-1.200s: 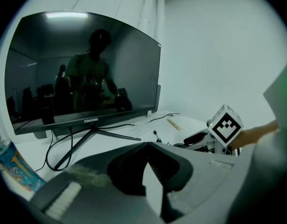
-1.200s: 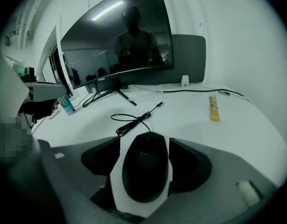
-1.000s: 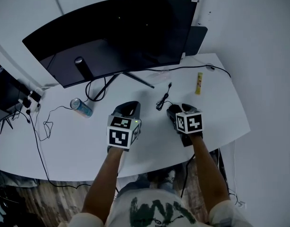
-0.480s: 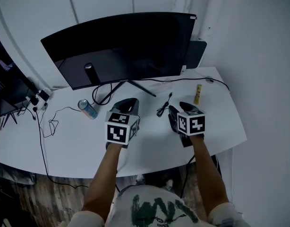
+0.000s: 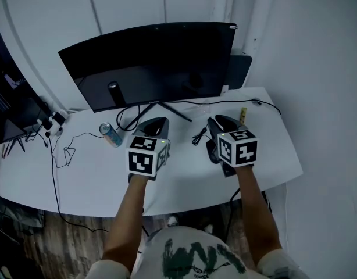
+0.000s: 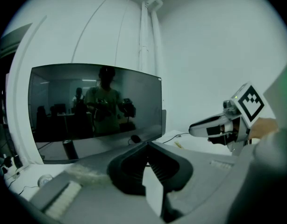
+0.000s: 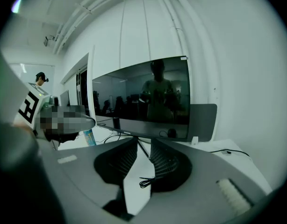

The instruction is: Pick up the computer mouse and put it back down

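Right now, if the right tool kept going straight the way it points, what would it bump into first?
The right tool, jaws closing on nothing, aims at the monitor: likely its lower edge or the stand's foot beneath. Nothing nearer shows in that line, though depth is hard to judge.

Dressed in a white T-shirt [image 5: 193,259] with a dark green print across the chest, short-sleeved, forearms bare. In the middle of the head view, fitted with two marker cubes, white faces carrying black square patterns: the left cube [image 5: 145,158] and the right cube [image 5: 239,149]. Just above those in the frame, dark rounded shells on the left gripper [image 5: 155,122] and right gripper [image 5: 217,120]. Close up in the gripper views: broad matt grey bodies, black ribbed jaw pads [image 7: 165,162] set in a V, a pale textured strip [image 6: 60,199] at lower left. Closing at the right jaws, with nothing between.
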### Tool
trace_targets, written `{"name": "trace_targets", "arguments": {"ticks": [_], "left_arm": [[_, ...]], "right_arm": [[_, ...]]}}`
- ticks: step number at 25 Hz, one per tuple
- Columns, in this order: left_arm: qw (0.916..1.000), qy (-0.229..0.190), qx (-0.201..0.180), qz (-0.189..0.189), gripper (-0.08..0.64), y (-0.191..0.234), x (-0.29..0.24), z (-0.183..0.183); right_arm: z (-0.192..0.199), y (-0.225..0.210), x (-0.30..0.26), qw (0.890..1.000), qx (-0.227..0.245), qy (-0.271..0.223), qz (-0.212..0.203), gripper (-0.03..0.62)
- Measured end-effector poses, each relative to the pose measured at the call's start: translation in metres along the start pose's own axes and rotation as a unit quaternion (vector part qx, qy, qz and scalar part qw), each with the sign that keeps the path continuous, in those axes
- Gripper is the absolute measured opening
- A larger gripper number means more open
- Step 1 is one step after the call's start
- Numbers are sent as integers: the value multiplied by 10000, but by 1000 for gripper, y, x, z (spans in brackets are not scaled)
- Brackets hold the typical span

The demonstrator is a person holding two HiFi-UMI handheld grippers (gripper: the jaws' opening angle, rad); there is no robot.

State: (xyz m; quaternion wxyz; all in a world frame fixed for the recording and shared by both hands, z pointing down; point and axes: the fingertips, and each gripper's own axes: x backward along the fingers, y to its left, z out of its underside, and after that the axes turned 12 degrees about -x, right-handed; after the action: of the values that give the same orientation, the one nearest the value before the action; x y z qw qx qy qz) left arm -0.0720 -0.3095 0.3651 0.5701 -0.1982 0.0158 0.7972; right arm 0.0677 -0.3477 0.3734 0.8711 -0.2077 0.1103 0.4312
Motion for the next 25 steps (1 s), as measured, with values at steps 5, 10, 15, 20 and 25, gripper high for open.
{"name": "trace_targets", "arguments": {"ticks": [5,10,15,20,25], "left_arm": [[9999,-102,-1,-55,2,-1,4,-10],[9998,-169,-28,-70,2,-6,3,-17],[9999,-154,-40,-58,2,-10,3,-17],[9999,-144,-35,-68,2,-11,5,-16],[9999,-115,-30,-77,2,-11,9,-14]], "right_arm": [[-14,8,13,9997,100,-208,-77,32],[-19,12,23,9991,194,-318,-208,0],[-21,12,29,9988,259,-368,-217,0],[-20,10,32,9989,239,-371,-176,0],[-20,13,34,9989,243,-368,-185,0]]}}
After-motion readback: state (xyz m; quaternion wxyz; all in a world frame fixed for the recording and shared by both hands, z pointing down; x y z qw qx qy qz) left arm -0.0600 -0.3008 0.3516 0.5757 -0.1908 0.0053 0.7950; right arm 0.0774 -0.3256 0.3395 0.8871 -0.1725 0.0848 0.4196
